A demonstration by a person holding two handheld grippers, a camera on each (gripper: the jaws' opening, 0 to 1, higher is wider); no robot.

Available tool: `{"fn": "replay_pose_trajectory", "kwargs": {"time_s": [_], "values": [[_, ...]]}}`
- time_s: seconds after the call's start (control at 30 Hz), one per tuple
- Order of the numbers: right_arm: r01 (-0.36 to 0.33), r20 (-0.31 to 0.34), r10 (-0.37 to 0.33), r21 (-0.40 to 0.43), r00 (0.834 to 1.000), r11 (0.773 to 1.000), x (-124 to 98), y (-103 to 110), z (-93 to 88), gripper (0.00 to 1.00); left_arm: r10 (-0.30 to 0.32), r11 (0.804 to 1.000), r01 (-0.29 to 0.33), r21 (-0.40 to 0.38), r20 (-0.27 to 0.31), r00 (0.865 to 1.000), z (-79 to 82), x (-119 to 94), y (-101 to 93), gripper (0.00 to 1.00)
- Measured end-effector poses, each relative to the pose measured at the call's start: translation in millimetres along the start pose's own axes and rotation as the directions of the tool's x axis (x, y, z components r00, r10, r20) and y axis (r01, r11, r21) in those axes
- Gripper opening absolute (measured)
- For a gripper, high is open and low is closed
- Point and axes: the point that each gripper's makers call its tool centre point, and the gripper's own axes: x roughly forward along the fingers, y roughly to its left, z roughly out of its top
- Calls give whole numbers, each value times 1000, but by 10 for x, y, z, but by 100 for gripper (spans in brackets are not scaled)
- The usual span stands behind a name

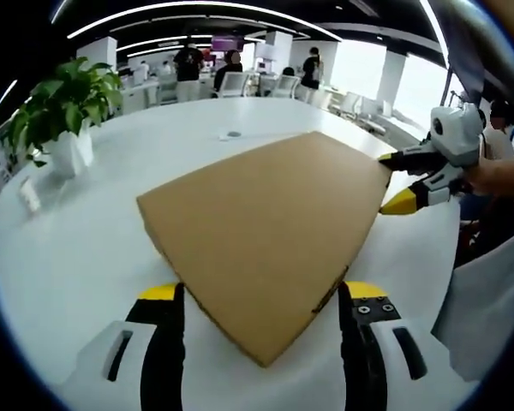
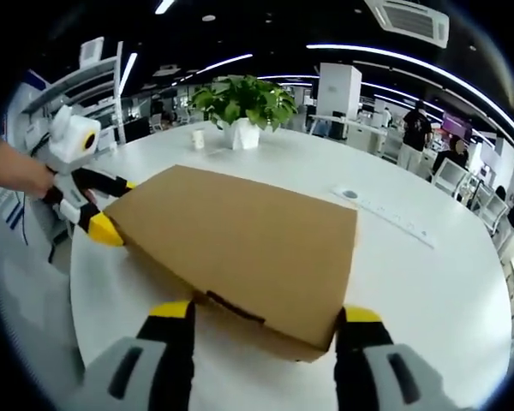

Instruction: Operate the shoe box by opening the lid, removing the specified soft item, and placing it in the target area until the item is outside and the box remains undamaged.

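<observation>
Both grippers straddle opposite corners of closed shoe box.

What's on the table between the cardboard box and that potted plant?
Nothing: in the left gripper view, bare white table runs from the shoe box to the potted plant. A small white item stands off to the side.

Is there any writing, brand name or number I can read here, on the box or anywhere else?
None can be read.
The cardboard box shows a plain brown lid with no print.
A purple sign far back in the room is too blurred to read.
</observation>
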Motion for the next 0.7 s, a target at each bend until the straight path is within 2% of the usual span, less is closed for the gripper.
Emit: {"fn": "replay_pose_trajectory", "kwargs": {"time_s": [0.17, 0.7], "values": [[33, 10, -33, 12, 999, 999, 1, 76, -2, 66, -14, 1000, 14, 14, -8, 1000, -17, -22, 32, 75], [77, 25, -79, 72, 997, 994, -21, 287, 5, 65, -50, 997, 53, 61, -47, 998, -77, -88, 176, 75]]}}
